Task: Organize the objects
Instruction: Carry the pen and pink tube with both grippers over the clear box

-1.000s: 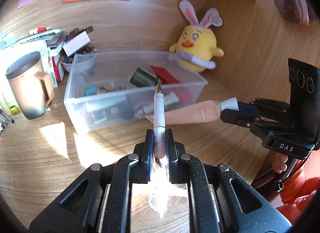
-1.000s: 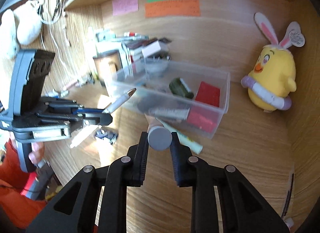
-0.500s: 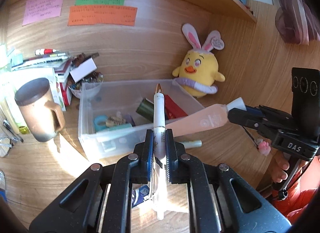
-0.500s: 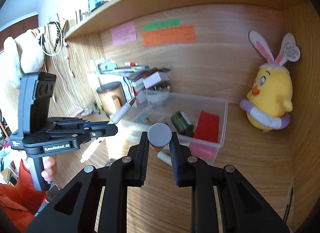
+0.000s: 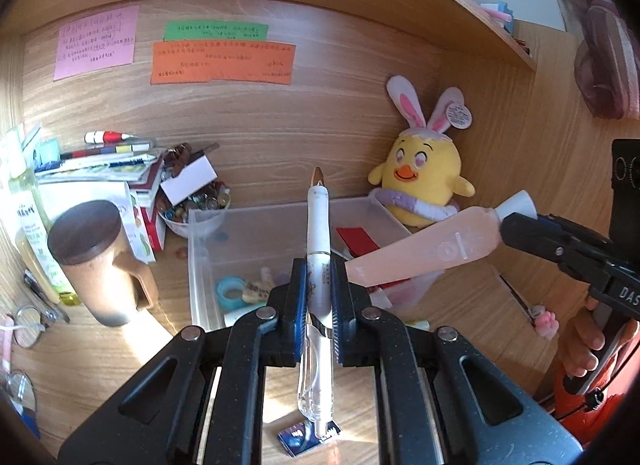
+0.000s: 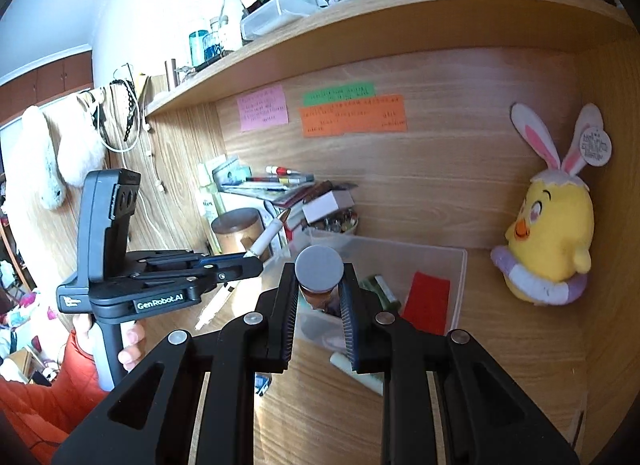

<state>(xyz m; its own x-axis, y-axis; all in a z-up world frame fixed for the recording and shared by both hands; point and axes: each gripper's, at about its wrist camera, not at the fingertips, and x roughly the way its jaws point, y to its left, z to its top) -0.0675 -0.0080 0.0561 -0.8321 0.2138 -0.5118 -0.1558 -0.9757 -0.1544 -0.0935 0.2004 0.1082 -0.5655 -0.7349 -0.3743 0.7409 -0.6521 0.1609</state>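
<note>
My left gripper (image 5: 318,277) is shut on a white pen (image 5: 318,225) that points forward over the clear plastic bin (image 5: 208,265). The left gripper also shows in the right wrist view (image 6: 240,263), with the pen (image 6: 268,239) sticking out. My right gripper (image 6: 319,297) is shut on a pink tube, gripping it by its round white cap (image 6: 319,269). The tube (image 5: 424,253) hangs above the bin's right side in the left wrist view, held by the right gripper (image 5: 508,225). The bin (image 6: 456,289) holds a red card (image 6: 428,301), a green roll (image 6: 378,289) and other small items.
A yellow chick plush (image 5: 420,181) sits behind the bin on the right. A wooden mug (image 5: 96,261), stacked books (image 5: 100,161) and a bowl of trinkets (image 5: 196,205) stand on the left. A small blue packet (image 5: 308,437) and a pale stick (image 6: 360,373) lie on the desk in front.
Both grippers have risen well above the desk with the pen and the tube still held. The bin now sits lower and farther in both views.
</note>
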